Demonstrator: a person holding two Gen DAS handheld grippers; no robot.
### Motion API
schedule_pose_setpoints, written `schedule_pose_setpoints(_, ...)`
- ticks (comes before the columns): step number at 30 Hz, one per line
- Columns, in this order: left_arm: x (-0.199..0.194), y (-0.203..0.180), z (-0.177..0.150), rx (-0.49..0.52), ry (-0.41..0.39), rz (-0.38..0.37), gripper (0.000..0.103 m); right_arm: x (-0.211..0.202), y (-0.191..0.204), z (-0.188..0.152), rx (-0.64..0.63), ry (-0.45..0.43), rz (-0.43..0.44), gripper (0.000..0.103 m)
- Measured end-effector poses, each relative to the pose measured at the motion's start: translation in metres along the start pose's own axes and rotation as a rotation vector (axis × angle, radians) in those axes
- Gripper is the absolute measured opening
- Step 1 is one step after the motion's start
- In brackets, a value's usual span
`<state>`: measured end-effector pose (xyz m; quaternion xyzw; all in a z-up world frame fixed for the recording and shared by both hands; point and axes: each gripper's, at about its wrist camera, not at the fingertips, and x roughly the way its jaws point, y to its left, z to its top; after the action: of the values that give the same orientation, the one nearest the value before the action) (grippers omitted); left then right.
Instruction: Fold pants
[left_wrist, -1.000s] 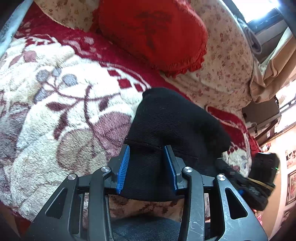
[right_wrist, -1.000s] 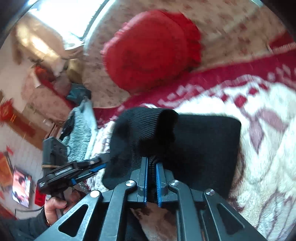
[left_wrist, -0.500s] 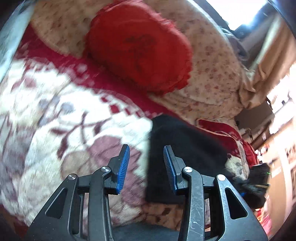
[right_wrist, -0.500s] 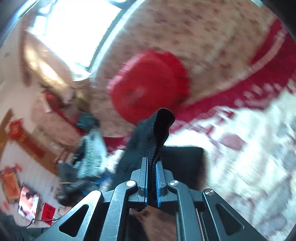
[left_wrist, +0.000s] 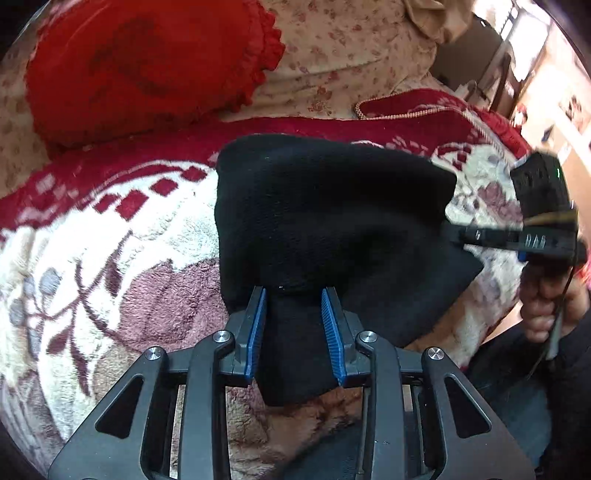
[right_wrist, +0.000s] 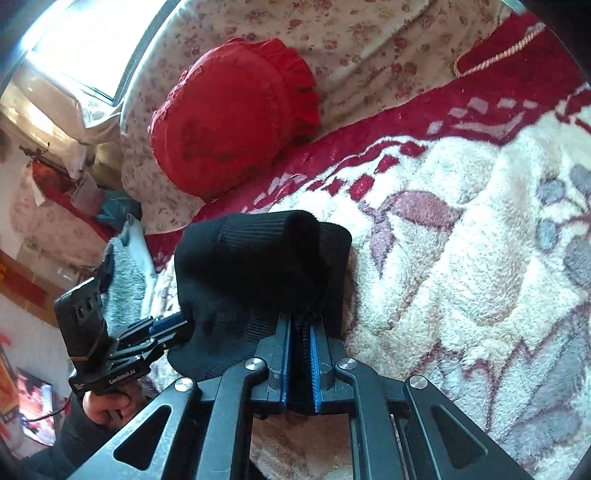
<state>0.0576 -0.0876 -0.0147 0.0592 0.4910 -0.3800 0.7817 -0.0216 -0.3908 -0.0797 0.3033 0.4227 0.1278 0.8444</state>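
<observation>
Blanket first: we see a plush cream spread with maroon flowers and a red checked border covering the bed, and it fills most of both wrist views. Behind it lies a floral-print pillow, and against that leans a red ruffled cushion, round in the right wrist view.

On the blanket sit the black pants, bunched into a thick knitted bundle near the red border. In the right wrist view we see the pants with a ribbed roll of fabric rising above the rest.

We hold the left gripper with its blue-padded jaws moderately apart, a flap of the black fabric lying between the pads; we cannot tell from this view whether the pads press on it. From the right wrist view the left gripper reaches into the bundle's left edge, with our left hand below it.

Our right gripper has its jaws nearly closed, pinching a fold of the pants between the blue pads. In the left wrist view the right gripper meets the bundle's right side, our right hand gripping its handle.
</observation>
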Motion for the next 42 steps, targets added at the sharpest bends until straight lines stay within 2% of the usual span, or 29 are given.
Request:
schedule_pose_setpoints(2,-0.01,0.002,0.001,0.006,-0.021,-0.026,0.029,0.0,0.002,-0.001,-0.02,-0.003,-0.015,0.006)
schedule_pose_setpoints(4,-0.034,-0.003,-0.005,0.054,-0.081,-0.023,0.029,-0.001,0.001,-0.002,-0.016,-0.006,-0.019,0.006)
schedule_pose_setpoints(6,-0.055,-0.002,-0.013,0.059,-0.118,-0.092,0.029,0.0,0.001,-0.002,-0.009,-0.008,-0.018,0.006)
schedule_pose_setpoints(8,-0.054,-0.006,-0.018,0.065,-0.091,-0.127,0.029,0.0,0.001,-0.002,-0.011,-0.008,-0.018,0.006)
schedule_pose_setpoints(9,-0.047,-0.008,-0.019,0.077,-0.072,-0.112,0.029,0.0,0.001,-0.002,-0.013,-0.007,-0.02,0.006)
schedule_pose_setpoints(11,-0.018,-0.006,-0.022,0.064,0.027,-0.064,0.029,0.001,0.002,-0.002,-0.012,-0.007,-0.023,0.007)
schedule_pose_setpoints(12,-0.008,-0.002,-0.024,0.05,0.035,-0.063,0.029,0.001,0.003,-0.002,-0.012,-0.007,-0.023,0.007)
schedule_pose_setpoints(15,-0.012,-0.002,-0.018,0.035,0.036,-0.074,0.03,0.001,0.003,-0.001,-0.015,-0.008,-0.019,0.007)
schedule_pose_setpoints(17,-0.033,-0.008,-0.009,0.067,-0.019,-0.069,0.03,0.001,0.002,-0.001,-0.011,-0.009,-0.015,0.007)
schedule_pose_setpoints(20,-0.064,-0.01,0.017,0.075,-0.161,-0.097,0.03,0.002,0.002,-0.002,-0.01,-0.009,-0.019,0.008)
schedule_pose_setpoints(22,-0.066,-0.014,0.04,0.068,-0.196,-0.101,0.03,0.002,0.002,-0.002,-0.01,-0.009,-0.02,0.008)
schedule_pose_setpoints(23,-0.058,-0.015,0.05,0.062,-0.185,-0.103,0.03,0.002,0.001,-0.002,-0.007,-0.008,-0.018,0.008)
schedule_pose_setpoints(25,-0.029,-0.012,0.064,0.037,-0.113,-0.079,0.03,0.002,0.001,-0.002,-0.009,-0.009,-0.018,0.008)
schedule_pose_setpoints(28,0.025,-0.001,0.067,-0.009,0.023,-0.018,0.026,0.001,0.0,-0.002,-0.008,-0.009,-0.015,0.008)
schedule_pose_setpoints(31,0.034,-0.004,0.064,0.003,0.032,0.032,0.026,0.001,0.001,-0.002,-0.008,-0.007,-0.013,0.008)
schedule_pose_setpoints(34,0.03,-0.011,0.058,0.065,0.044,0.093,0.027,-0.003,-0.001,0.0,0.009,-0.005,-0.004,0.012)
schedule_pose_setpoints(36,0.026,-0.013,0.056,0.079,0.036,0.105,0.026,-0.02,0.001,0.003,-0.001,-0.068,-0.054,0.013)
schedule_pose_setpoints(38,0.015,-0.011,0.056,0.05,0.012,0.082,0.026,-0.045,0.005,0.007,-0.019,-0.194,-0.1,0.013)
schedule_pose_setpoints(41,-0.003,-0.013,0.066,0.018,-0.077,-0.002,0.027,-0.061,0.026,0.008,-0.105,-0.302,-0.059,0.013)
schedule_pose_setpoints(42,-0.003,-0.017,0.069,0.029,-0.092,0.0,0.027,-0.059,0.035,0.009,-0.144,-0.313,-0.037,0.013)
